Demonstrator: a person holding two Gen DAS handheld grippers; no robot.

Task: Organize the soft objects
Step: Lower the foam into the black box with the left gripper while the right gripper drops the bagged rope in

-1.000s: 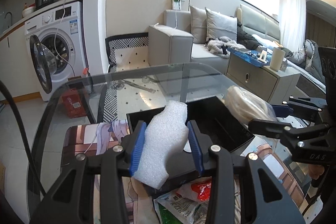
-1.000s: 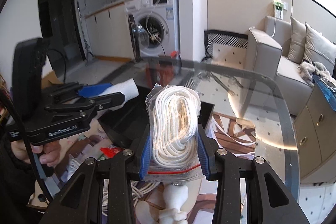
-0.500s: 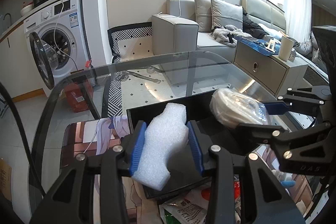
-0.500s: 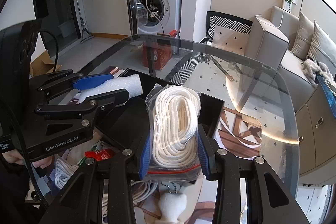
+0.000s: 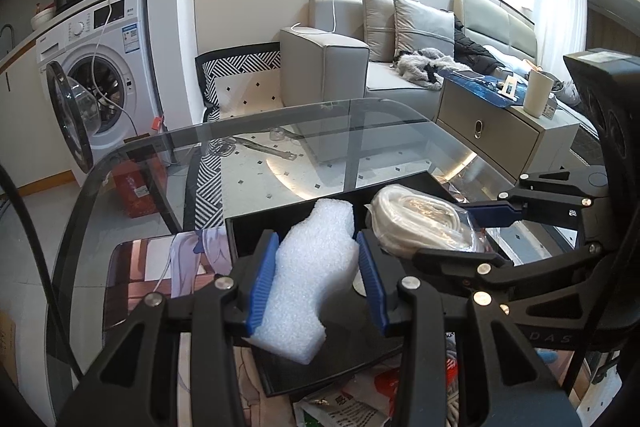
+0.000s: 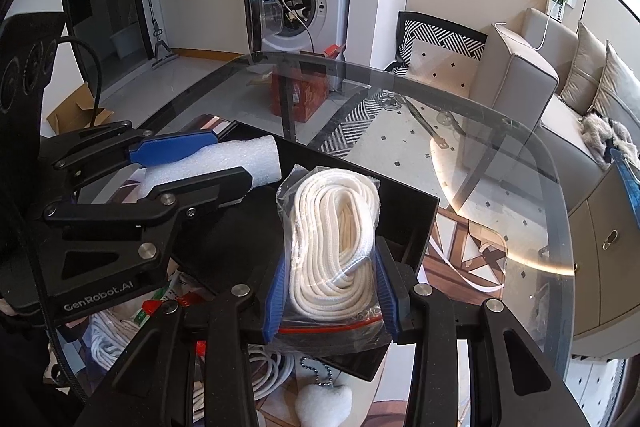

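Note:
My left gripper is shut on a white foam piece and holds it over the black tray on the glass table. It also shows in the right wrist view with the foam piece. My right gripper is shut on a clear zip bag of white rope, also above the black tray. In the left wrist view the rope bag and right gripper sit just right of the foam.
Loose packets, a rope coil and a white fluffy heart charm lie at the table's near edge. A picture mat lies left of the tray. The glass table edge curves at right. Washing machine and sofa stand beyond.
Both grippers have come lower and closer over the black tray, still holding the foam piece and the rope bag. The rope bag now sits right beside the foam.

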